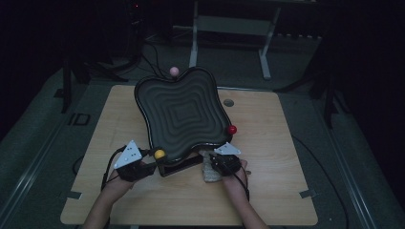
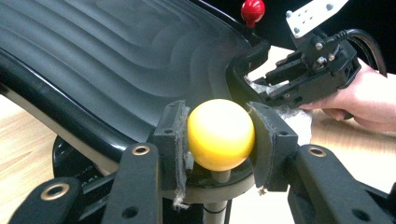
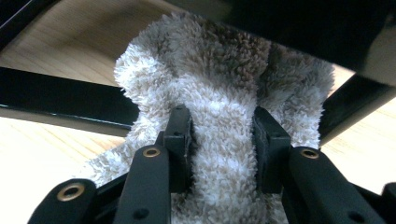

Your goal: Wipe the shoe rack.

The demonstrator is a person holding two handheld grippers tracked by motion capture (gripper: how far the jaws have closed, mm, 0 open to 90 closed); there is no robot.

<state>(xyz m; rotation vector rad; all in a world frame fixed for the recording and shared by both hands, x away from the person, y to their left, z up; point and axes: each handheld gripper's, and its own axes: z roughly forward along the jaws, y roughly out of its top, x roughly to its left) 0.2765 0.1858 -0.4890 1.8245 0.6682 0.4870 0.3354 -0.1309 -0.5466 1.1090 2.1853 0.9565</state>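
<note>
The left gripper [image 2: 219, 135] clamps the yellow knob [image 2: 220, 134] at the near corner of the black tray [image 1: 184, 114]; the right gripper [image 3: 223, 140] pinches a fluffy cloth [image 3: 224, 84] against the tray's near edge, apparently underneath. Pressing hard could tip the tilted tray — or drag the cloth loose.

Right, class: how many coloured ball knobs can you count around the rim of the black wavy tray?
3. A pink knob at the far corner, a red knob at the right corner, and a yellow knob at the near-left corner, clamped in the left hand-held gripper. Another may be hidden.
</note>
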